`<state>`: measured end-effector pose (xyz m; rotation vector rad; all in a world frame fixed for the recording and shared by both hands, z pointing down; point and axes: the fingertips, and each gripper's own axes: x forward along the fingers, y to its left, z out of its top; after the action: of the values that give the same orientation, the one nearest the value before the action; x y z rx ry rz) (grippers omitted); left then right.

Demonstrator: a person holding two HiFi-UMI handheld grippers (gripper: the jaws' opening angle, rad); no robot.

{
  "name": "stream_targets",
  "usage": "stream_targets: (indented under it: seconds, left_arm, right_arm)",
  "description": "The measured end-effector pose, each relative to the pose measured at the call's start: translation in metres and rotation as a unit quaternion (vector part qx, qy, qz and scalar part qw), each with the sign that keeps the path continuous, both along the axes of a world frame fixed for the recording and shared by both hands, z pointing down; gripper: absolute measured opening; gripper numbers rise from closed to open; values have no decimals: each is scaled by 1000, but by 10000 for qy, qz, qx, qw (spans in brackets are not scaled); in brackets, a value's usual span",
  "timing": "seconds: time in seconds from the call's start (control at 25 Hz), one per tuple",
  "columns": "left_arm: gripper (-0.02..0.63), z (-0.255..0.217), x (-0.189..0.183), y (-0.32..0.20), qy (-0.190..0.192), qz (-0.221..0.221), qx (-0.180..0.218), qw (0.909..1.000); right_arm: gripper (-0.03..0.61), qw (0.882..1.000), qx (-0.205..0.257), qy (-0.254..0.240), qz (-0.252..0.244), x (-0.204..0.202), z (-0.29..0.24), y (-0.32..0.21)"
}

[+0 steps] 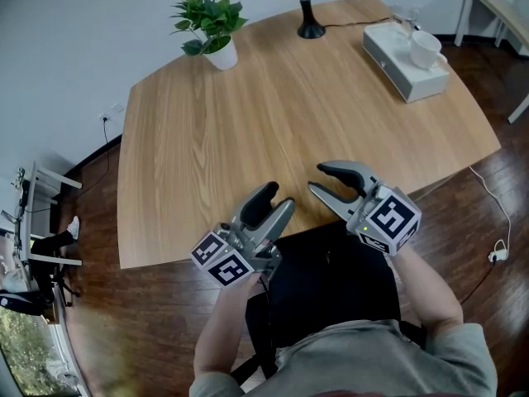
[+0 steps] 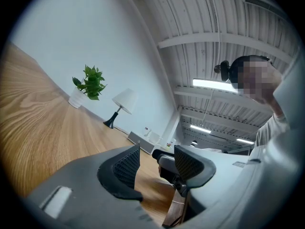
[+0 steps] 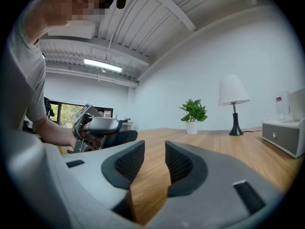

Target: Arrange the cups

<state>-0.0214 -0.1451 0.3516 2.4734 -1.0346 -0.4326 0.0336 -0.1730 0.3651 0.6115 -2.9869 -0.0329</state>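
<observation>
Both empty: left gripper and right gripper stand parted over the near table edge. The cup sits well apart on a box (far corner). I judge it ceramic: stiff, slick, breakable; pinch the rim wall.

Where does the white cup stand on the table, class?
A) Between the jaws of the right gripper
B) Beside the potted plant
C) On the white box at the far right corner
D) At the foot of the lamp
C: the white cup sits on top of the white box at the table's far right corner, well away from the potted plant and the lamp.
</observation>
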Motion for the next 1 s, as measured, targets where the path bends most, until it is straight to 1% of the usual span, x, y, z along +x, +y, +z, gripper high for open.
stream_targets:
  seconds: [0.2,0.44,0.76,1.0]
  left_arm:
    - [236,1,1,0,-85,-28,42,10000]
    - [236,2,6,3,-247,75,94,9996]
    - [235,1,3,1,-124,24,36,9999]
    - [235,1,4,0,-121,27,27,9999]
  right_arm:
    - [127,10000,-7,-2,-4,0,0,0]
    - [127,10000,-24,-14,-18,-1,0,1]
    - [127,10000,-64,-36,-43,-1,0,1]
    - [127,9999,-80,-49,-44,0,0,1]
